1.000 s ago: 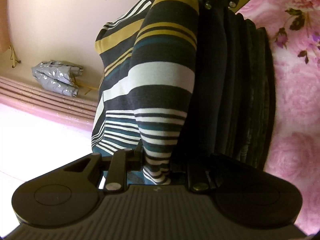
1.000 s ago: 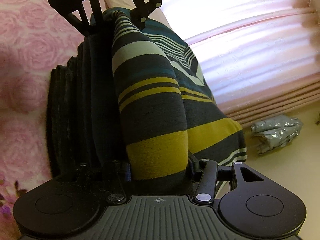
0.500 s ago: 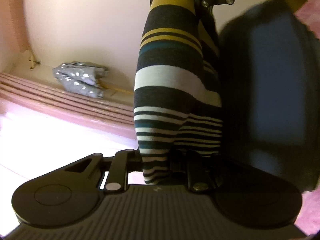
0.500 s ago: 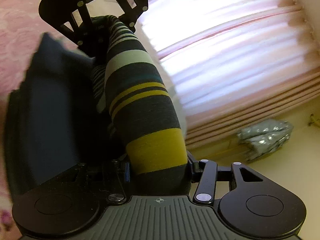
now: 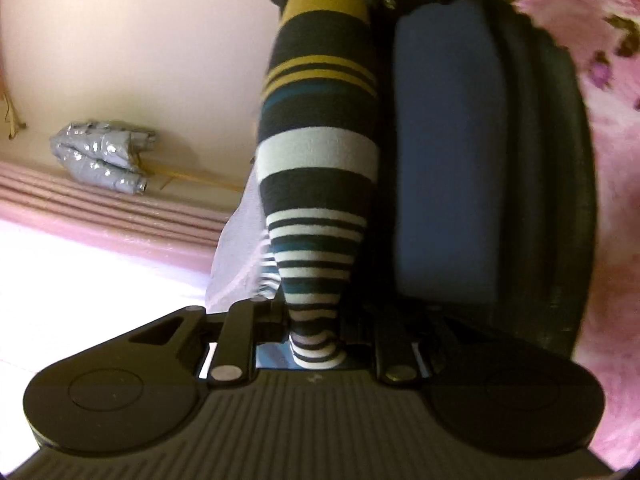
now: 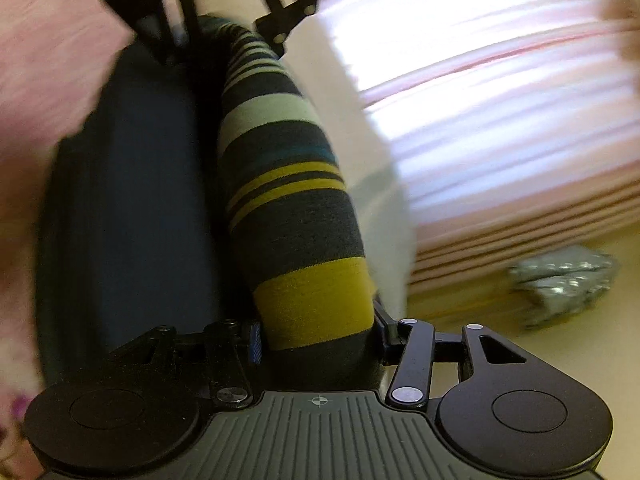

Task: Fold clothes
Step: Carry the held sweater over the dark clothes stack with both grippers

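Striped garment stretched taut between both grippers, beside navy folded stack on pink floral bedspread. Left wrist: left gripper clamped on its narrow-striped end; silver bundle beyond the garment. Right wrist: right gripper clamped on the mustard-banded end; pink curtain past the garment.

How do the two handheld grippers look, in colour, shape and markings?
Both the left gripper and the right gripper are matte black: a ribbed grey-black plate bearing a small crosshair mark, two round discs at the sides, and linkage bars with silver rivets. No cables or sleeves are visible.
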A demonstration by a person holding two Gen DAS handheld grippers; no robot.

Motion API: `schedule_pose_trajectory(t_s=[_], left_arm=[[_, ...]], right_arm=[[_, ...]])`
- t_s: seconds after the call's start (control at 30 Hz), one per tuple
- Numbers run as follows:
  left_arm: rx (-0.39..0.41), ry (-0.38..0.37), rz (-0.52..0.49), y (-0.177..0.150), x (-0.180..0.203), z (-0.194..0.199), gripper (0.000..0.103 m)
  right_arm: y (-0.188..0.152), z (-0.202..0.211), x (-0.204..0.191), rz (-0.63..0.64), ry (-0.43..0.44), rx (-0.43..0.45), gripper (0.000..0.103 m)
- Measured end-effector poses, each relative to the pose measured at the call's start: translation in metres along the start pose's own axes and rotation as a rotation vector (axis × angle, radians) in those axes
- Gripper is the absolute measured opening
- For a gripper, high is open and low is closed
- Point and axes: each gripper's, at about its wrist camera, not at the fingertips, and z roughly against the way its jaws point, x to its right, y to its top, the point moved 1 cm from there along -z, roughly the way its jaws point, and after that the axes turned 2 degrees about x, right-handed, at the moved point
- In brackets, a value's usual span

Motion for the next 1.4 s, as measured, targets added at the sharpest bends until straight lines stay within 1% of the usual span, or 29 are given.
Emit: schedule_pose_trajectory(t_s=[0.13, 0.3, 0.33, 0.4, 0.5, 0.6, 0.63, 0.73, 0.77, 0.83, 0.97, 1.03, 1.07, 1.1, 1.13, 1.2, 1.23, 1.33, 1.4], left_arm=[[-0.006, -0.077, -0.011, -0.003, 0.04, 0.013, 0.017], [-0.007, -0.074, 0.014, -0.005, 0.056, 0.033, 0.017], [-0.005, -0.075, 0.009, -0.005, 0.058, 0.034, 0.017], [-0.003, -0.075, 0.008, -0.005, 0.05, 0.03, 0.017], [-0.005, -0.05, 0.028, -0.003, 0.027, 0.024, 0.017], [0.009, -0.002, 0.058, -0.003, 0.01, 0.04, 0.017], [0.009, -0.006, 0.06, -0.003, 0.01, 0.042, 0.017], [0.0, -0.066, 0.015, -0.006, 0.031, 0.04, 0.017], [-0.002, -0.067, 0.014, -0.007, 0.034, 0.04, 0.017], [0.002, -0.056, 0.042, -0.003, 0.025, 0.043, 0.017], [0.035, 0.03, 0.067, 0.007, -0.011, 0.054, 0.017], [0.057, 0.072, 0.083, 0.009, -0.025, 0.063, 0.017], [0.058, 0.066, 0.084, 0.01, -0.025, 0.066, 0.017], [0.052, 0.041, 0.074, 0.009, -0.019, 0.066, 0.017], [0.043, 0.0, 0.051, 0.008, -0.009, 0.061, 0.017], [0.025, -0.089, 0.0, 0.006, 0.011, 0.05, 0.017], [0.019, -0.097, -0.003, 0.006, 0.014, 0.047, 0.017], [0.004, -0.087, 0.018, 0.007, 0.015, 0.042, 0.017], [0.0, -0.087, 0.019, 0.007, 0.01, 0.031, 0.017]], right_arm=[[0.003, 0.013, -0.009, -0.028, -0.011, -0.014, 0.049], [0.002, 0.031, -0.022, -0.057, -0.024, -0.016, 0.049], [0.001, 0.028, -0.021, -0.056, -0.021, -0.013, 0.049], [-0.002, 0.025, -0.022, -0.056, -0.015, -0.01, 0.049], [0.002, 0.022, 0.0, -0.082, -0.024, -0.007, 0.047], [0.01, 0.039, 0.007, -0.106, -0.05, -0.002, 0.046], [0.012, 0.045, 0.008, -0.116, -0.059, 0.002, 0.046], [0.013, 0.041, -0.008, -0.083, -0.032, -0.014, 0.046], [0.012, 0.039, -0.013, -0.066, -0.031, -0.017, 0.046], [0.012, 0.038, -0.011, -0.074, -0.035, -0.015, 0.046], [0.017, 0.046, 0.016, -0.117, -0.085, -0.001, 0.046], [0.022, 0.059, 0.03, -0.148, -0.13, 0.015, 0.046], [0.023, 0.064, 0.032, -0.164, -0.132, 0.017, 0.046], [0.024, 0.064, 0.027, -0.162, -0.118, 0.01, 0.046], [0.024, 0.064, 0.02, -0.157, -0.102, 0.002, 0.046], [0.019, 0.052, -0.002, -0.094, -0.052, -0.036, 0.046], [0.017, 0.046, -0.013, -0.059, -0.035, -0.053, 0.046], [0.016, 0.039, -0.01, -0.052, -0.036, -0.05, 0.046], [0.02, 0.034, -0.005, -0.063, -0.035, -0.057, 0.046]])
